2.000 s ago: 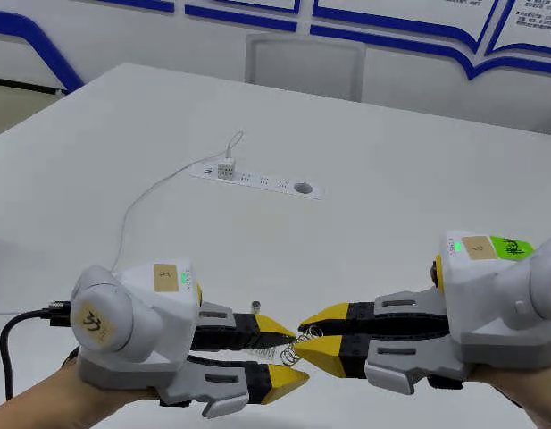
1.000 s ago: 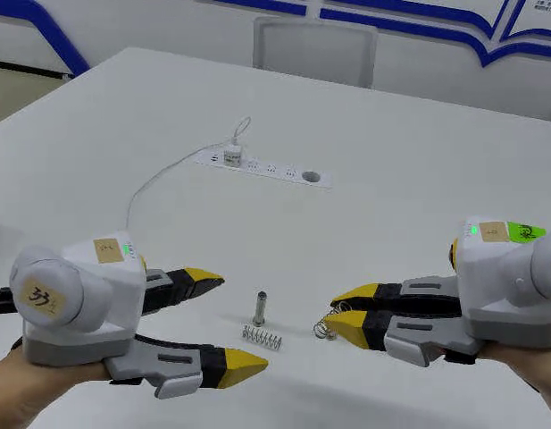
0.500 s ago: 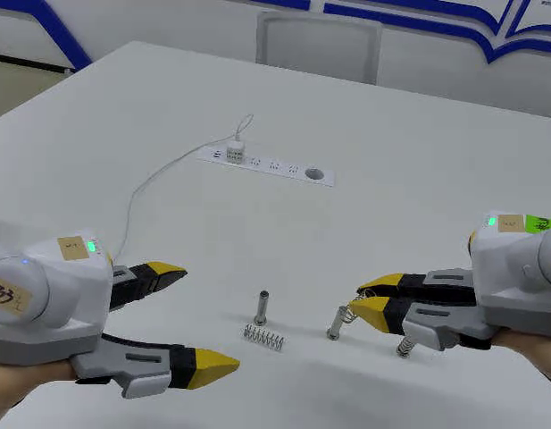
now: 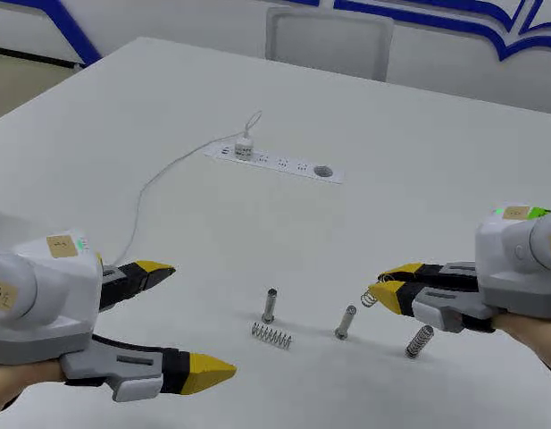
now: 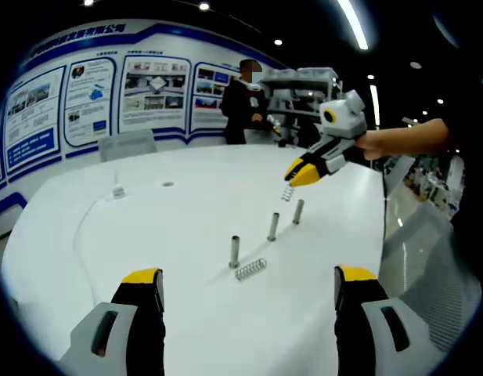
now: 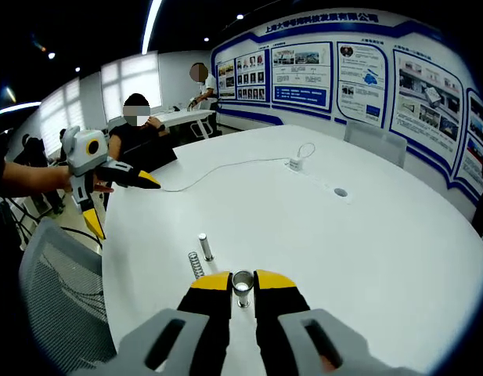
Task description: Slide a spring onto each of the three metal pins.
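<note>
Three metal pins stand on the white table. The left pin and the middle pin are bare; the right pin wears a spring. A loose spring lies in front of the left pin. My right gripper is shut on another spring, held just above and right of the middle pin; that spring shows end-on between the jaws. My left gripper stands open and empty, well left of the pins. From the left gripper, the loose spring lies straight ahead.
A white power strip with a plug and a cable lies further back on the table. A grey chair stands at the far edge. People stand beyond the table in both gripper views.
My left gripper opened and drew back to the left, leaving a pin upright beside the loose spring. My right gripper moved right with its spring, past the middle pin.
</note>
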`<move>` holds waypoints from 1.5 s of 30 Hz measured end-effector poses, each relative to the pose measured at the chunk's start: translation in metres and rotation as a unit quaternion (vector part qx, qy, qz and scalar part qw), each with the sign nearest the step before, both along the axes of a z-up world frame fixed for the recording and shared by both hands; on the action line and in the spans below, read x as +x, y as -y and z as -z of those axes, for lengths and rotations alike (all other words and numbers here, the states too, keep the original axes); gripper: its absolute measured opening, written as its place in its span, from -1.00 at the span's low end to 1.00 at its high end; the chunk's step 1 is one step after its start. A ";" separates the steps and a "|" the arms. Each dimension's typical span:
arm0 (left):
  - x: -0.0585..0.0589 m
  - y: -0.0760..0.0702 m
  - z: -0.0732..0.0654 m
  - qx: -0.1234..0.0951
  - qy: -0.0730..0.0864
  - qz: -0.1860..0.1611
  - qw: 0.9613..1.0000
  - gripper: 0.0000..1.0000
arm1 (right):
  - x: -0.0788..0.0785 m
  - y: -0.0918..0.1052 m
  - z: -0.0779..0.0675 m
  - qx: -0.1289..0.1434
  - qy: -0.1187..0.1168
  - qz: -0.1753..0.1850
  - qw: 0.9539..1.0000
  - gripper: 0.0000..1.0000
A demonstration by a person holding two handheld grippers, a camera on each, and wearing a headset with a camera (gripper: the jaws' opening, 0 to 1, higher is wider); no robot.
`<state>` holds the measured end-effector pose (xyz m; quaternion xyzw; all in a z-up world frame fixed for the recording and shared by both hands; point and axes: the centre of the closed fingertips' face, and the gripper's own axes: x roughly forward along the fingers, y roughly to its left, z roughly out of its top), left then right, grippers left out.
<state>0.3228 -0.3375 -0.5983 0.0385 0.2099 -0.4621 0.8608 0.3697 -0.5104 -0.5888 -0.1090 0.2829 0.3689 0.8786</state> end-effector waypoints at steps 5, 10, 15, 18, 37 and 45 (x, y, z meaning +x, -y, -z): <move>0.001 -0.004 0.001 0.003 -0.005 -0.005 1.000 0.91 | 0.004 0.001 0.008 -0.011 -0.002 0.018 1.000 -0.77; 0.003 -0.008 0.003 0.005 -0.010 -0.010 1.000 0.92 | 0.006 -0.001 0.014 -0.016 -0.006 0.019 1.000 -0.77; 0.006 -0.013 -0.001 -0.012 -0.017 -0.022 1.000 0.98 | 0.010 -0.001 0.020 -0.009 -0.020 0.030 0.999 -0.77; 0.005 -0.014 0.000 -0.010 -0.018 -0.020 1.000 1.00 | 0.009 -0.002 0.023 -0.015 -0.022 0.027 0.999 -0.77; 0.011 -0.028 0.000 -0.026 -0.030 -0.046 0.998 1.00 | 0.006 -0.012 0.045 -0.052 -0.033 0.001 0.998 -0.77; 0.013 -0.028 -0.002 -0.034 -0.034 -0.052 0.997 1.00 | 0.005 -0.013 0.060 -0.084 -0.039 -0.015 0.996 -0.76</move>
